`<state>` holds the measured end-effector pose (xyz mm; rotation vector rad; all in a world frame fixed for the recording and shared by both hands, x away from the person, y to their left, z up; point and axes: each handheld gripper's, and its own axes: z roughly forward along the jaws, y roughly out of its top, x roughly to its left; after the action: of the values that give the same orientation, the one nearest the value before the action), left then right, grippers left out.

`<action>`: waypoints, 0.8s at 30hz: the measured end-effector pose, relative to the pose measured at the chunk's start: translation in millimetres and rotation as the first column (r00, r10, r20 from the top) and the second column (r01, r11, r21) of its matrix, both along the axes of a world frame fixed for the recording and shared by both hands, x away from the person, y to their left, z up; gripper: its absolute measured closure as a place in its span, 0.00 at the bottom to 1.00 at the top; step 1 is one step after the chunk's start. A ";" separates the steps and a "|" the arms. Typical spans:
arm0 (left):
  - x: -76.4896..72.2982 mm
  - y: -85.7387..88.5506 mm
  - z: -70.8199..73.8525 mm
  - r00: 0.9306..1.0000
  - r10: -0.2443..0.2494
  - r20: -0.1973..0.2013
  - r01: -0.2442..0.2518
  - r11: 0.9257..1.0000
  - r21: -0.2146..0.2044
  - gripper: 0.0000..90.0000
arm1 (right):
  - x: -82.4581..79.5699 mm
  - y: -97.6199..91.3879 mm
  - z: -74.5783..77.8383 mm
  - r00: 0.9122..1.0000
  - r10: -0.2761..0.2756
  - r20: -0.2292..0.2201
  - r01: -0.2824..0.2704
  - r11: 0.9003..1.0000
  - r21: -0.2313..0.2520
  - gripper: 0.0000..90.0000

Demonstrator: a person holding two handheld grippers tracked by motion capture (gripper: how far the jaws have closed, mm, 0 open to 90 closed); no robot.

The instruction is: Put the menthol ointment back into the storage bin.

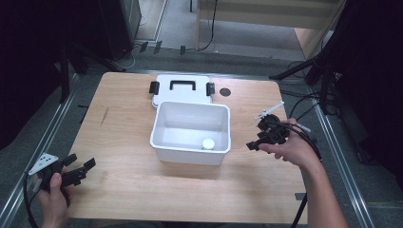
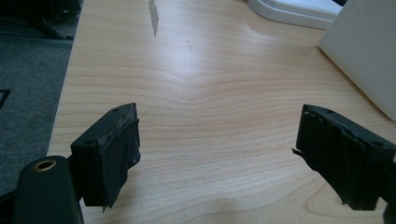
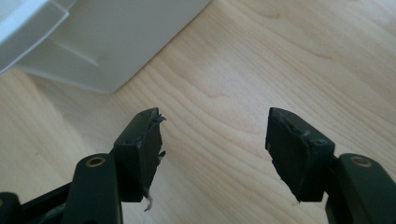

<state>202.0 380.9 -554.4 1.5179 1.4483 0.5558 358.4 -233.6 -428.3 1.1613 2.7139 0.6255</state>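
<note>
A white open bin (image 1: pixel 164 142) stands at the middle of the wooden table, and a small round white cap-like thing (image 1: pixel 208 143) lies on its floor near the front wall. Behind the bin lies its white lid (image 1: pixel 182 95) with a black handle and two black clasps. My left gripper (image 1: pixel 81 167) rests near the table's front left corner, open, with only bare wood between its jaws (image 2: pixel 217 154). My right gripper (image 1: pixel 256 141) hovers just right of the bin, pointing toward it. It stands open above the tabletop (image 3: pixel 215 140) with nothing between its jaws, and the bin's wall (image 3: pixel 102 42) is close ahead.
A small black round disc (image 1: pixel 225 92) sits on the table at the back, right of the lid. A dark scratch (image 1: pixel 104 116) marks the wood at the left. Black cables (image 1: pixel 304 107) trail off the right edge. Metal rails run along both sides of the table.
</note>
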 end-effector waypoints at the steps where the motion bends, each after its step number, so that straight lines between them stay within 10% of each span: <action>1: 0.0 -0.2 0.0 1.000 0.001 0.000 -0.001 1.000 0.000 0.16 | -2.1 -3.1 -3.3 1.000 0.001 0.028 -0.002 1.000 0.026 0.41; 12: 0.0 -0.2 0.0 1.000 0.001 0.001 -0.001 1.000 0.001 0.16 | -19.3 -22.1 -24.9 0.973 -0.092 0.213 0.056 0.984 0.169 0.39; 24: -0.1 -0.2 0.0 1.000 0.002 0.001 -0.002 1.000 0.002 0.16 | -39.2 -41.2 -56.6 0.915 -0.214 0.342 0.100 0.942 0.322 0.34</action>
<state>201.9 380.7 -554.4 1.5177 1.4493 0.5587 319.3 -274.9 -484.9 1.1653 2.2322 1.1328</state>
